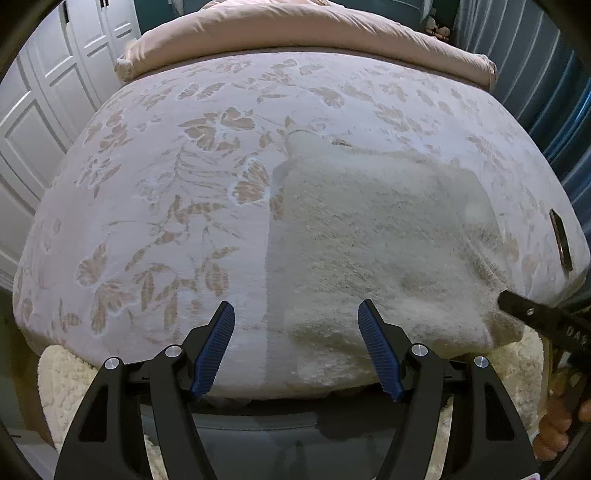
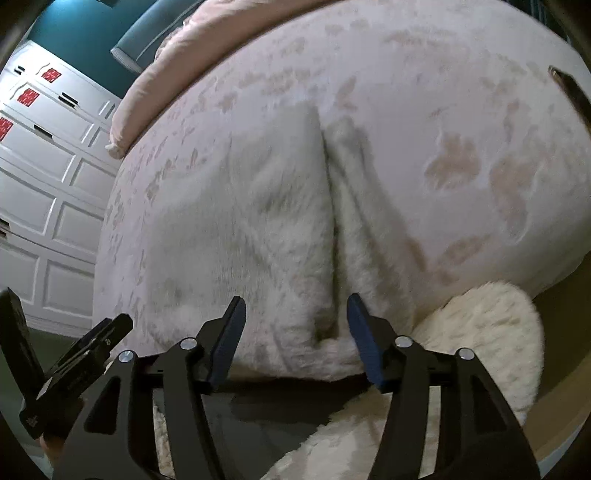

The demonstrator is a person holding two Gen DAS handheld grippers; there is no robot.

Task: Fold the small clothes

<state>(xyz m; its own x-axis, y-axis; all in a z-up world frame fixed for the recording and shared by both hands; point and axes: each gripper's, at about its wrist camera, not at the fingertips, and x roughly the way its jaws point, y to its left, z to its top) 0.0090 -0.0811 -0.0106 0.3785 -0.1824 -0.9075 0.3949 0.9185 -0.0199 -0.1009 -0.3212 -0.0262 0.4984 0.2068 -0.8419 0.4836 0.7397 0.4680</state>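
The left claw stands wide open, its 2 blue-padded fingers spread apart and holding nothing, at the near edge of the bed. One finger hangs over bare bedspread; the other hangs over the near left part of a fuzzy cream garment. Whether the pads touch the fabric cannot be told.

The right claw is open too, empty, its fingers straddling the garment's near hem where a deep crease runs away from the camera. In the left wrist view this claw shows only as a black tip at the garment's near right corner.

The garment lies flat on the right half of the bed, its near hem at the bed's front edge. A long strip of it, maybe a sleeve, lies alongside the main panel, just right of the crease.

The bedspread is pale with tan leaf and flower patterns. A pink duvet is bunched across the far end. A dark flat object, perhaps a phone, rests near the bed's right edge, apart from the garment. A shaggy cream rug lies on the floor below, and white panelled doors stand to the left.
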